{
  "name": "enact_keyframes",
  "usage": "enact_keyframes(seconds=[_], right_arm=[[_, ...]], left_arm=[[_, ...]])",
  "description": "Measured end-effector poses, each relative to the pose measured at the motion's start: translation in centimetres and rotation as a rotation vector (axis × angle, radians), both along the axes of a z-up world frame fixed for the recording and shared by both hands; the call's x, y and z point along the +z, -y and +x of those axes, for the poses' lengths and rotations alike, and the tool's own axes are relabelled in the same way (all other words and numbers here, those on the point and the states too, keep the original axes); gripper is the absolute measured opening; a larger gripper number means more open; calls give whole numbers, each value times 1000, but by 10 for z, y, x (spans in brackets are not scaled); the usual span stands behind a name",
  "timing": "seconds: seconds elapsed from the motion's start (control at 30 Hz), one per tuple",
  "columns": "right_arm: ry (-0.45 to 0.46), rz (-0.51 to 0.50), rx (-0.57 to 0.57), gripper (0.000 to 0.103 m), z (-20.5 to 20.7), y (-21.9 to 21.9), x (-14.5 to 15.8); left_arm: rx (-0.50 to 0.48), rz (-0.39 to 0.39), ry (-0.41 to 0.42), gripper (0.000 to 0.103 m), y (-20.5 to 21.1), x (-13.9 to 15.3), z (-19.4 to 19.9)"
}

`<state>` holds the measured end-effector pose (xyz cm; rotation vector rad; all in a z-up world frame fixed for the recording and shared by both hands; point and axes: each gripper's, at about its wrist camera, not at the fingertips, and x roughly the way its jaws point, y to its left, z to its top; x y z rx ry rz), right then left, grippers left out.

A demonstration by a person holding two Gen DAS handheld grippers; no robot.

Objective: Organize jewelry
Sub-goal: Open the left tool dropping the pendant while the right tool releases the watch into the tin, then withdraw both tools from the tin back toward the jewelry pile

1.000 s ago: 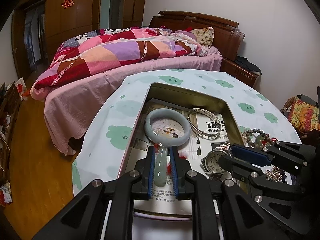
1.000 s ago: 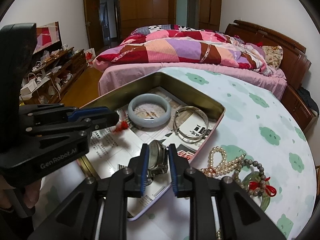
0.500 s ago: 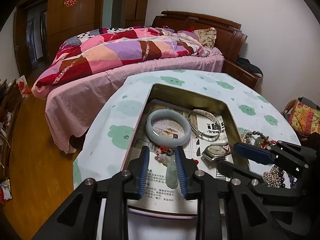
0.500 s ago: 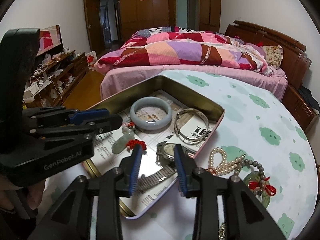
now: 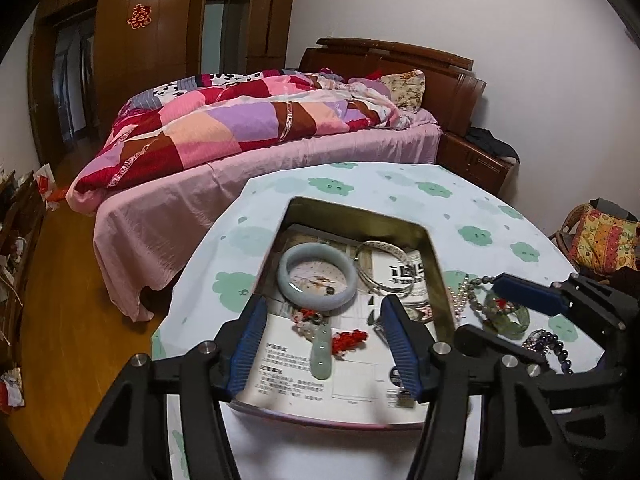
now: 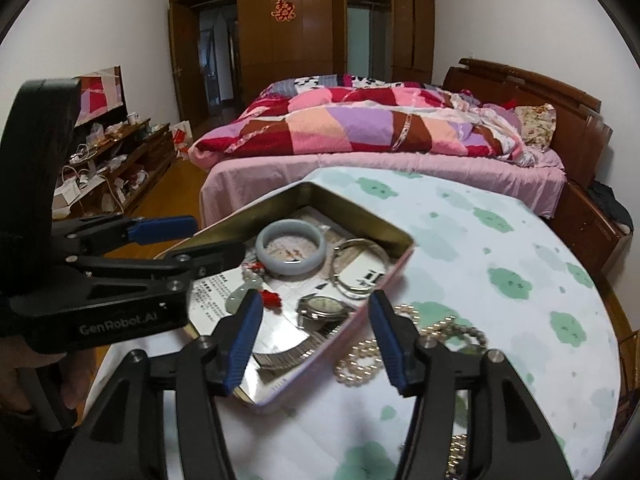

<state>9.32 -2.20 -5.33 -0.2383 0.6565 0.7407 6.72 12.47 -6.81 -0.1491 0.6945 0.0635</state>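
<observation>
A metal tin lined with printed paper sits on the round table. In it lie a pale jade bangle, a silver bangle, a jade pendant with red knots and a wristwatch. My left gripper is open and empty above the pendant. My right gripper is open and empty above the watch strap and the tin's near rim.
Loose on the green-patterned tablecloth right of the tin lie a pearl strand, grey beads with a green jade ring and dark beads. A bed stands beyond the table.
Both grippers opened wide and pulled back. The left one let go of the jade pendant and the right one let go of the watch; both now lie in the tin.
</observation>
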Motion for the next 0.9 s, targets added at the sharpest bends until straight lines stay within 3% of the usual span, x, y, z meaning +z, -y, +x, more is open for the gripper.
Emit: enact_keyframes(seconds=[0.37, 0.77, 0.9], right_arm=[[1, -16, -137, 64, 4, 67, -2], [-65, -39, -314, 64, 3, 144, -27], [-84, -53, -336, 56, -1, 160, -39]], left_arm=[[-99, 18, 5, 60, 49, 4, -8], [-175, 28, -4, 60, 98, -3, -18], [-214, 58, -11, 60, 117, -5, -21]])
